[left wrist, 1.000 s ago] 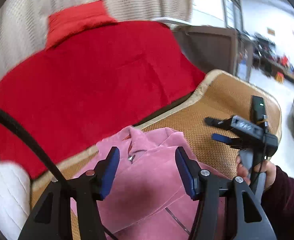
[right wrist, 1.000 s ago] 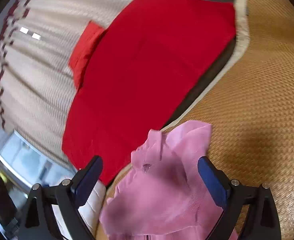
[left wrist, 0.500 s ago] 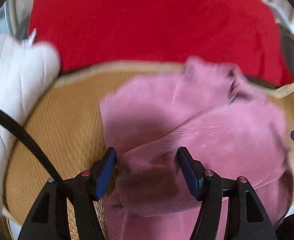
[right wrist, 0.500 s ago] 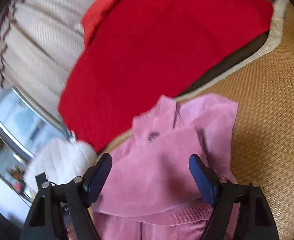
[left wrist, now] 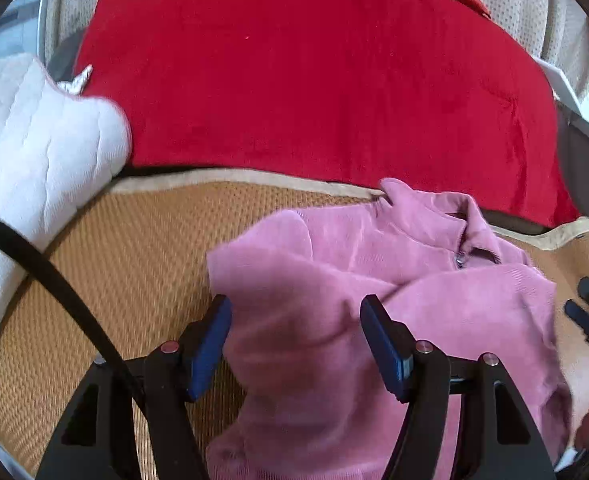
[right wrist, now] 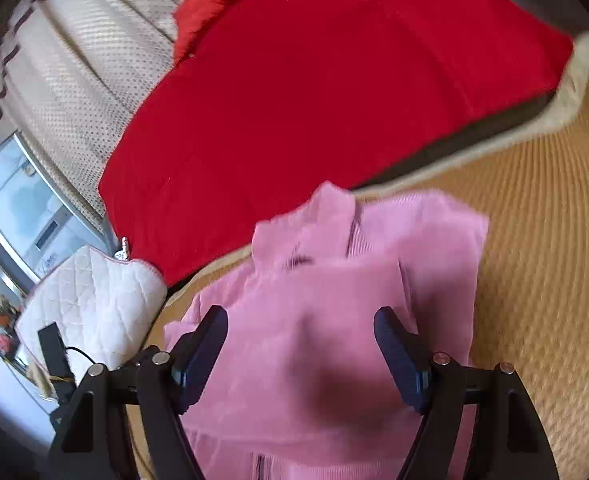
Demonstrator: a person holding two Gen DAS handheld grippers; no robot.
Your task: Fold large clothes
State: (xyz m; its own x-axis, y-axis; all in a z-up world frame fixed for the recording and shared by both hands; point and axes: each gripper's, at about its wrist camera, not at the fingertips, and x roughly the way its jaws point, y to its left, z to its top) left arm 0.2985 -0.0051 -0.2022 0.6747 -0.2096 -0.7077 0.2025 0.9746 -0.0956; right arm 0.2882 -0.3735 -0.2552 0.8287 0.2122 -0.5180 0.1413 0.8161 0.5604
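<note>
Tan woven straw mat (left wrist: 134,256) with pale cloth border, pink corduroy zip-collar garment (left wrist: 374,280) crumpled on it, white quilted cushion (left wrist: 26,148) overlapping mat's left edge, red blanket (left wrist: 314,80) beyond the mat

black gripper (left wrist: 296,338), blue pads (left wrist: 382,346), silver screws

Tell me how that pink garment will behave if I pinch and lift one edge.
The pink garment looks soft and ribbed, lying in loose folds, so it will probably droop and drag rather than lift flat. The woven mat looks textured, so sliding may snag. Both grippers hover open.
</note>
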